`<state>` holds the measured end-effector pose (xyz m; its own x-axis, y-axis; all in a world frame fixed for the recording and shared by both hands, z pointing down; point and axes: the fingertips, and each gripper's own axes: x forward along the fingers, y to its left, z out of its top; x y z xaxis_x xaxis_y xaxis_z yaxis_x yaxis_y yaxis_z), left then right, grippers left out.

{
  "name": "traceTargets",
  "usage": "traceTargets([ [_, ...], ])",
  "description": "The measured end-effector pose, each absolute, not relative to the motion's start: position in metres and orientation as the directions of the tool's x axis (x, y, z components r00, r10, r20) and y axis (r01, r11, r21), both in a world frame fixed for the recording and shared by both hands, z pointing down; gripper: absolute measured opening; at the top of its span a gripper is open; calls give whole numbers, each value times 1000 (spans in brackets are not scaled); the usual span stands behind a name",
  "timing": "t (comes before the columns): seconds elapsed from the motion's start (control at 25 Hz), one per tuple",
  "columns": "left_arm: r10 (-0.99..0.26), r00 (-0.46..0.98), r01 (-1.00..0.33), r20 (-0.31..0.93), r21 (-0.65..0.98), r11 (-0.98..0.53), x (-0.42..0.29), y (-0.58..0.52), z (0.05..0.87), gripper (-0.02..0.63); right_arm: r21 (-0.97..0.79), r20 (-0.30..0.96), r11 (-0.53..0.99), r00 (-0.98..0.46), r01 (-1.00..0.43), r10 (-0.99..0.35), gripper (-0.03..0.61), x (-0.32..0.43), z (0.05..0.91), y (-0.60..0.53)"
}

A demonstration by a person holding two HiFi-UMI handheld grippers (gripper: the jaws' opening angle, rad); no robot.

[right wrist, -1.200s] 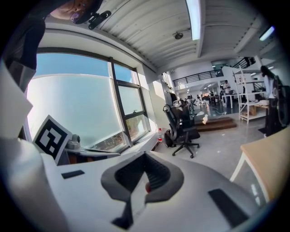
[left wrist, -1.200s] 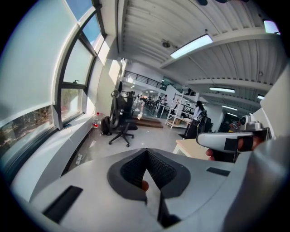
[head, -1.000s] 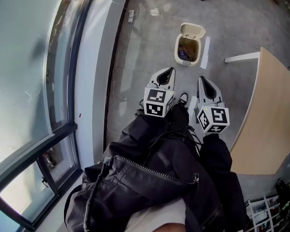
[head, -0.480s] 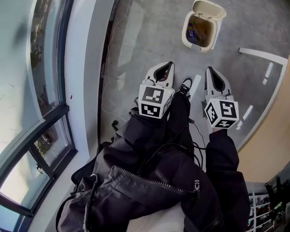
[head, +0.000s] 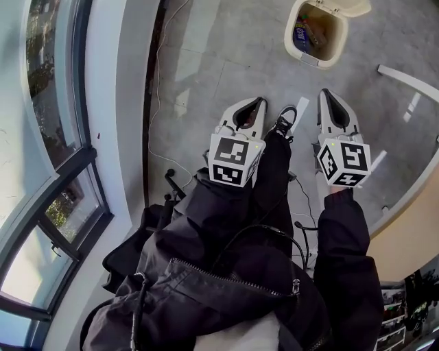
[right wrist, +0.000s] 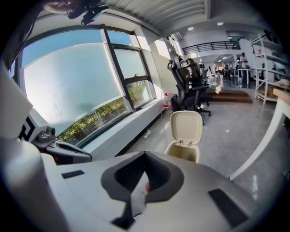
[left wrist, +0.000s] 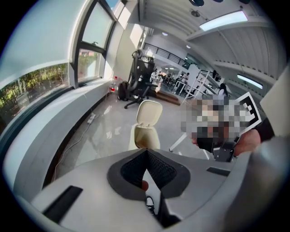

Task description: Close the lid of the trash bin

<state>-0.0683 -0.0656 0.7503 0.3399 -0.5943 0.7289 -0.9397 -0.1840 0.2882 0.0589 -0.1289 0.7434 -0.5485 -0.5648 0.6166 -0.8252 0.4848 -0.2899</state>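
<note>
A cream trash bin [head: 299,52] stands on the grey floor ahead, at the top of the head view, with its lid [head: 351,7] tipped up and back and rubbish visible inside. The bin [left wrist: 146,137] and raised lid [left wrist: 149,113] also appear in the left gripper view, and the same bin [right wrist: 183,152] and lid [right wrist: 186,128] in the right gripper view. My left gripper [head: 259,103] and right gripper [head: 324,93] are held side by side above my legs, well short of the bin. Both point at it, shut and empty, as the left gripper [left wrist: 146,152] and right gripper [right wrist: 145,155] show.
A window wall and white sill [head: 113,137] run along the left, with a cable [head: 159,103] on the floor beside them. A white table leg [head: 406,74] and wooden tabletop [head: 411,233] are on the right. A black office chair [right wrist: 188,77] stands beyond the bin.
I have moved forward: the bin has slid to the top right of the head view and looks nearer. Both grippers keep the same pose, shut.
</note>
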Motion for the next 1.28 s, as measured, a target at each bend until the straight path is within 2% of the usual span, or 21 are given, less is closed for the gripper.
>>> traceTargets([
  [0.48, -518, 341, -940, 784, 297, -169, -75, -40, 794, -5, -258, 639, 533, -556, -806, -531, 3, 53, 797, -157],
  [1.0, -500, 333, -941, 800, 312, -128, -88, -47, 807, -5, -4, 609, 650, -518, -760, -601, 3, 78, 781, -321],
  [1.28, -490, 320, -945, 811, 312, -101, -100, -44, 813, -5, 117, 637, 678, -469, -725, -612, 61, 80, 781, -403],
])
